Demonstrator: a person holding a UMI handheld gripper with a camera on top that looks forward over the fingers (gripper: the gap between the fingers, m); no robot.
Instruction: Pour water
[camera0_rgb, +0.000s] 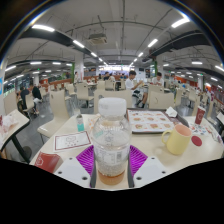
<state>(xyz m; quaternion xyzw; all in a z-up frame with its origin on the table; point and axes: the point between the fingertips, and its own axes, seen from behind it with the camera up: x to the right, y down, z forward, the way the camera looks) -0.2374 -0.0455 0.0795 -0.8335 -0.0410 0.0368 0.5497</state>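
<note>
Clear water bottle (111, 140), white cap, upright between the two fingers (87, 160) of the gripper (111, 163). Purple pads close against bottle's lower sides; appears gripped, jaws narrowed to bottle width. Yellow cup (178, 139) right of bottle, on the pale table (150, 150). Patterned tray (150, 121) beyond bottle, right. White card (72, 141) left of bottle; red object (47, 160) farther left.

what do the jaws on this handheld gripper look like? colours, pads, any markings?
The gripper has two pale, whitish fingers, broad and blocky, reaching forward from the bottom of the view. Each carries a magenta pad with dark ribbed lines on its inner face. No cables, labels, hand or sleeve are visible.
</note>
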